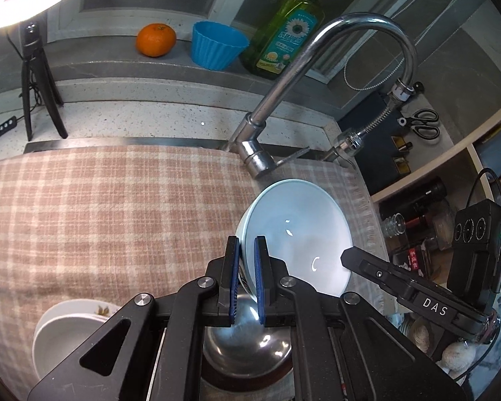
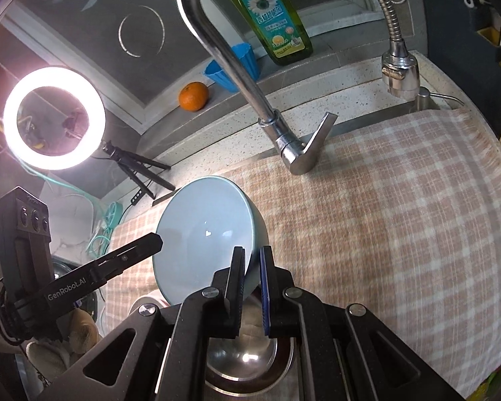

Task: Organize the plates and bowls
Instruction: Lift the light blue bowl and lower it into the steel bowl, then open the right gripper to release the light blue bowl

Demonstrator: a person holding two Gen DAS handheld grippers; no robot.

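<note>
A pale blue bowl (image 1: pixel 297 234) hangs tilted above the checked cloth, held from two sides. My left gripper (image 1: pixel 247 260) is shut on its left rim, the blue pads pressing the wall from both sides. My right gripper (image 2: pixel 252 267) is shut on the opposite rim of the same pale blue bowl (image 2: pixel 207 234). Each gripper shows in the other's view as a black finger at the bowl's edge. Right below the bowl sits a steel bowl (image 1: pixel 247 341), also seen in the right wrist view as the steel bowl (image 2: pixel 243 364). A white bowl (image 1: pixel 66 337) with a flower print rests at lower left.
The checked cloth (image 1: pixel 117 207) covers the sink area. A chrome faucet (image 1: pixel 317 77) arches just behind the bowl, with a spray hose (image 2: pixel 397 63) beside it. An orange (image 1: pixel 156 39), a blue cup (image 1: pixel 217 45) and a soap bottle (image 1: pixel 284 30) stand on the ledge. A ring light (image 2: pixel 53 118) shines at left.
</note>
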